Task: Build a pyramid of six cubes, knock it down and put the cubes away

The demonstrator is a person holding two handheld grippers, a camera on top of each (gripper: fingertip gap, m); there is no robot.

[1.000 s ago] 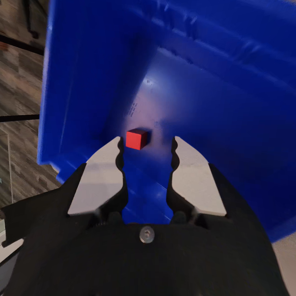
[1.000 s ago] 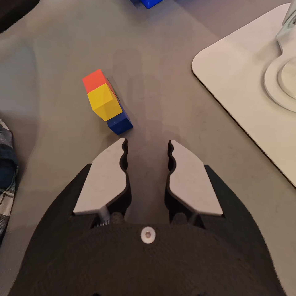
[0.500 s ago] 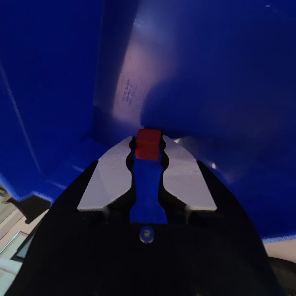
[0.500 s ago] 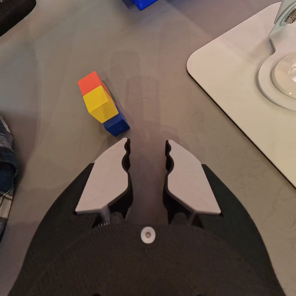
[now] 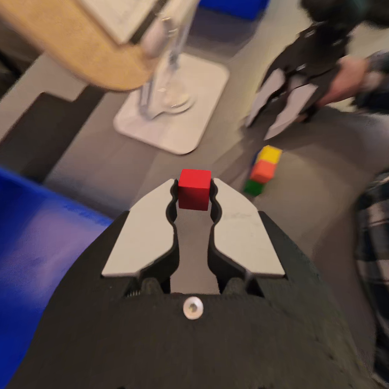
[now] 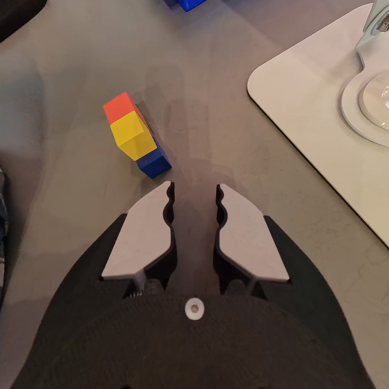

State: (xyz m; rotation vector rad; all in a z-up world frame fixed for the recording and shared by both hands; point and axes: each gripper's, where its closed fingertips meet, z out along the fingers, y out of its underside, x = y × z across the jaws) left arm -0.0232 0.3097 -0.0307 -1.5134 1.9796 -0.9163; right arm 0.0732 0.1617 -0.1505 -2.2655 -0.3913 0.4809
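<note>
My left gripper [image 5: 194, 185] is shut on a red cube [image 5: 194, 189], held in the air above the grey table, right of the blue bin [image 5: 31, 242]. A partly built stack stands ahead to the right: a green cube [image 5: 253, 187] at the bottom, an orange cube [image 5: 263, 170] and a yellow cube [image 5: 270, 154] on top. In the right wrist view the stack shows as orange [image 6: 119, 106], yellow [image 6: 132, 134] and a blue cube [image 6: 154, 164]. My right gripper [image 6: 194, 186] is open and empty, hovering just right of the stack; it also shows in the left wrist view [image 5: 275, 105].
A white flat stand base [image 6: 315, 105] with a clear pole lies at the right; it also shows in the left wrist view [image 5: 172, 117]. A blue bin corner [image 6: 189, 4] sits at the far edge. A plaid sleeve [image 5: 374, 242] is at the right. A tan panel [image 5: 84, 48] hangs above at the left. There is about 20 centimeters between the tips of the two grippers.
My left gripper closed on the red cube inside the blue bin, lifted it out and swung toward the stack. My right gripper narrowed a little and barely moved.
</note>
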